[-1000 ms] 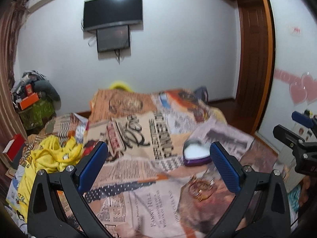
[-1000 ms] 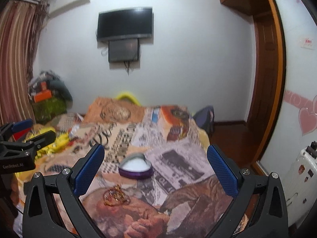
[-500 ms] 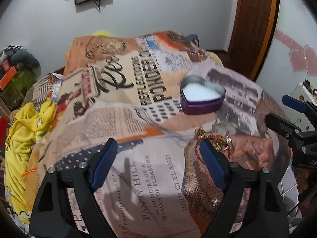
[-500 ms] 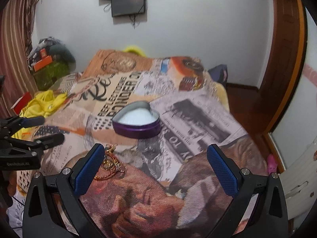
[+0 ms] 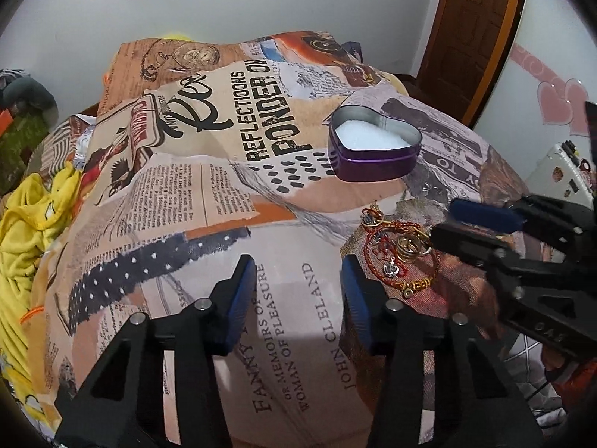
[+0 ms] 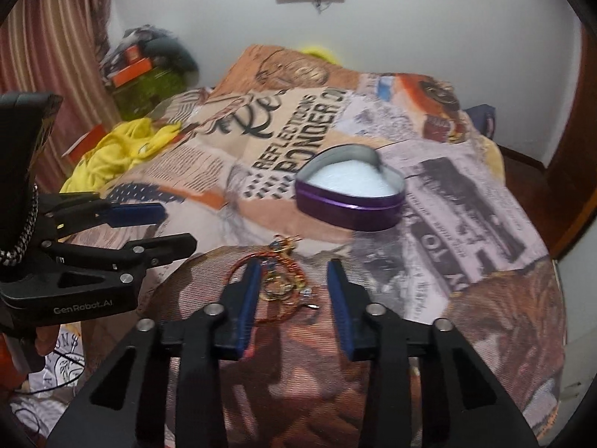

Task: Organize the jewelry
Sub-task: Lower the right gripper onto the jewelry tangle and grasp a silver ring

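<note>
A tangle of jewelry (image 5: 399, 257) lies on the printed bedspread (image 5: 209, 194): a red cord bracelet, gold rings and small charms. Behind it stands an open purple heart-shaped tin (image 5: 373, 149) with a white lining. In the right wrist view my right gripper (image 6: 294, 291) hangs low over the jewelry (image 6: 280, 280). Its jaws are closing, the pile lies between the pads, and no grip shows. My left gripper (image 5: 298, 291) hovers over bare bedspread left of the pile, jaws closing on nothing. Each view catches the other gripper: the right gripper (image 5: 442, 222) and the left gripper (image 6: 179, 227).
The tin (image 6: 350, 194) sits just beyond the jewelry on the bed. Yellow clothing (image 5: 26, 224) is heaped at the bed's left side, with clutter in the far left corner. A wooden door (image 5: 474, 37) stands at the right, and a screen hangs on the far wall.
Both grippers have dropped toward the bed and tipped downward. Both pairs of jaws have narrowed from wide open. The right gripper now straddles the jewelry pile.
</note>
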`<act>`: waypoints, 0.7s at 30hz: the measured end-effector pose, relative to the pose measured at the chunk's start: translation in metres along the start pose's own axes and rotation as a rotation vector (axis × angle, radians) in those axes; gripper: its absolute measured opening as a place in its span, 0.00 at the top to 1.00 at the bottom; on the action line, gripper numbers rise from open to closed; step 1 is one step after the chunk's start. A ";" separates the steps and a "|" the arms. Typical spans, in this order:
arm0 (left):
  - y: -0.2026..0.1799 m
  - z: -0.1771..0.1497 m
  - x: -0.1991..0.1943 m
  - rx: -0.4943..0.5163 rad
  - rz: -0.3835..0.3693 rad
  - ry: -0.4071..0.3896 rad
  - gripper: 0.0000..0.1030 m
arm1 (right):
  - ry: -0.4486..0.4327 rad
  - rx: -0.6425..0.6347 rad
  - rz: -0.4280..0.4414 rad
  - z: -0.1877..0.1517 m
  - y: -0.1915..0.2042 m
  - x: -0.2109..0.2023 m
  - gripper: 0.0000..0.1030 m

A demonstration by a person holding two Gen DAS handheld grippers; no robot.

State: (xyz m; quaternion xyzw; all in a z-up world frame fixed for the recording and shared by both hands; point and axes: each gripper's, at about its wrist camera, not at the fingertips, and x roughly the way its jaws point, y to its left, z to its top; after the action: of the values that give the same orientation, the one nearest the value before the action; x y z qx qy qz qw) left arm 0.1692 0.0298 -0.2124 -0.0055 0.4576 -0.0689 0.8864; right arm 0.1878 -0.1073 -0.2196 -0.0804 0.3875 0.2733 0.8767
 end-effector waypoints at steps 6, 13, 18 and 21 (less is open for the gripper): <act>-0.001 -0.004 -0.003 0.002 -0.034 -0.007 0.56 | 0.045 -0.017 0.040 0.000 0.008 0.014 0.77; -0.001 -0.007 -0.003 -0.016 -0.061 0.010 0.56 | 0.113 0.008 0.050 -0.003 0.007 0.027 0.77; 0.000 -0.008 -0.003 -0.025 -0.075 0.016 0.56 | 0.133 0.030 0.044 -0.003 0.003 0.033 0.77; 0.000 -0.008 -0.002 -0.020 -0.075 0.018 0.56 | 0.133 0.037 0.038 -0.003 0.001 0.036 0.77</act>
State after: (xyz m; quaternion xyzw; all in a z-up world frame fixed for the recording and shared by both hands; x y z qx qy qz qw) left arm 0.1614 0.0300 -0.2160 -0.0310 0.4658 -0.0973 0.8790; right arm 0.2051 -0.0920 -0.2472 -0.0750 0.4511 0.2769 0.8451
